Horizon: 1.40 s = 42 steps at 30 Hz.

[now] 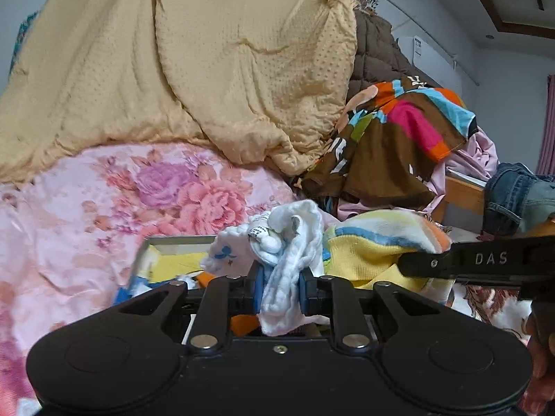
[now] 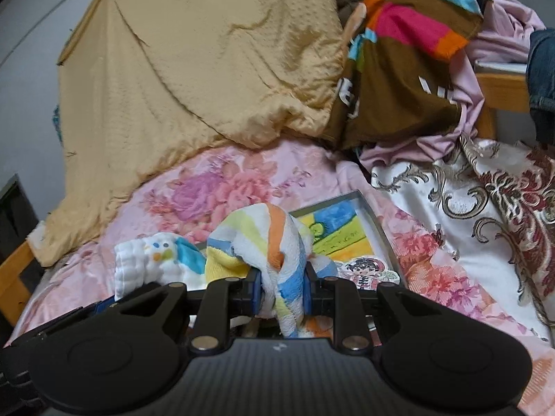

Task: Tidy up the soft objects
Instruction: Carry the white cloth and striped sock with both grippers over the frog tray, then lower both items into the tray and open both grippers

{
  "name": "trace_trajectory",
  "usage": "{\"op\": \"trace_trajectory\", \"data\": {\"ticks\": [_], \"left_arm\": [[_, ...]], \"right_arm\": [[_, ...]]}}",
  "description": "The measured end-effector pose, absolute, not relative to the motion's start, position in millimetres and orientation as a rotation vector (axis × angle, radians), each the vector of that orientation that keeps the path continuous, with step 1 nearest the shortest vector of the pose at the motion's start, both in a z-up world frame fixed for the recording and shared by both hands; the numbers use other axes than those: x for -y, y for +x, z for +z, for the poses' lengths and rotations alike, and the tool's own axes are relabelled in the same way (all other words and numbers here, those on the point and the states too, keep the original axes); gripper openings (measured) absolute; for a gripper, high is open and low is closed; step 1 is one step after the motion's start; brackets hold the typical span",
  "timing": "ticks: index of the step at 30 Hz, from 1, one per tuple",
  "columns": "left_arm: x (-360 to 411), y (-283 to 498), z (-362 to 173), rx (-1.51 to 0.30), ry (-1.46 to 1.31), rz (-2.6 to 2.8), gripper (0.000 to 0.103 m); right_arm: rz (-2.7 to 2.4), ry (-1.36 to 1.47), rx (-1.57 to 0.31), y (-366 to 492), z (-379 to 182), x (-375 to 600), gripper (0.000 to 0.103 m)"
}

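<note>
While the left tool (image 1: 280,289) pinches a bunched white cloth (image 1: 288,253), the right tool (image 2: 282,291) grips a fluffy striped towel (image 2: 274,239).

The right gripper (image 2: 281,289) pinches a striped towel (image 2: 267,242) above what looks like a framed drawing (image 2: 341,228).

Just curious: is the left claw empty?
No, the left claw is clamped on a white cloth.

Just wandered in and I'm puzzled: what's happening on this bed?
A person is tidying soft things with two hand-held grippers. The left gripper is shut on a white quilted cloth; the right gripper is shut on a striped pastel terry towel. Both hang above the pink floral bedspread, near a framed colourful drawing.
</note>
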<state>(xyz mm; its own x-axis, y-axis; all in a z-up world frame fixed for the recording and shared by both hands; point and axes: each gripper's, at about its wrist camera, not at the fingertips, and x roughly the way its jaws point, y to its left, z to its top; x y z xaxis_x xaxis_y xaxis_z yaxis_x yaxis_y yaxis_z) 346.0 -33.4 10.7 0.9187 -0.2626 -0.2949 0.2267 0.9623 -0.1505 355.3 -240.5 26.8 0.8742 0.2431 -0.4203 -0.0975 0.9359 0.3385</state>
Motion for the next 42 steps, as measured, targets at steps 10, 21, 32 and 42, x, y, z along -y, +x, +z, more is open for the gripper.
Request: {"op": "trace_trajectory", "data": {"ticks": [10, 21, 32, 42], "left_arm": [[6, 383, -30, -0.472, -0.241, -0.236, 0.021], [-5, 398, -42, -0.553, -0.231, -0.194, 0.024], [-1, 401, -50, -0.603, -0.175, -0.180, 0.025], [3, 397, -48, -0.611, -0.172, -0.166, 0.030]], "right_arm": [[0.177, 0.300, -0.573, 387, -3, 222, 0.026], [0.131, 0.246, -0.657, 401, -19, 207, 0.026], [0.125, 0.194, -0.691, 402, -26, 200, 0.028], [0.129, 0.201, -0.676, 399, -19, 200, 0.040]]}}
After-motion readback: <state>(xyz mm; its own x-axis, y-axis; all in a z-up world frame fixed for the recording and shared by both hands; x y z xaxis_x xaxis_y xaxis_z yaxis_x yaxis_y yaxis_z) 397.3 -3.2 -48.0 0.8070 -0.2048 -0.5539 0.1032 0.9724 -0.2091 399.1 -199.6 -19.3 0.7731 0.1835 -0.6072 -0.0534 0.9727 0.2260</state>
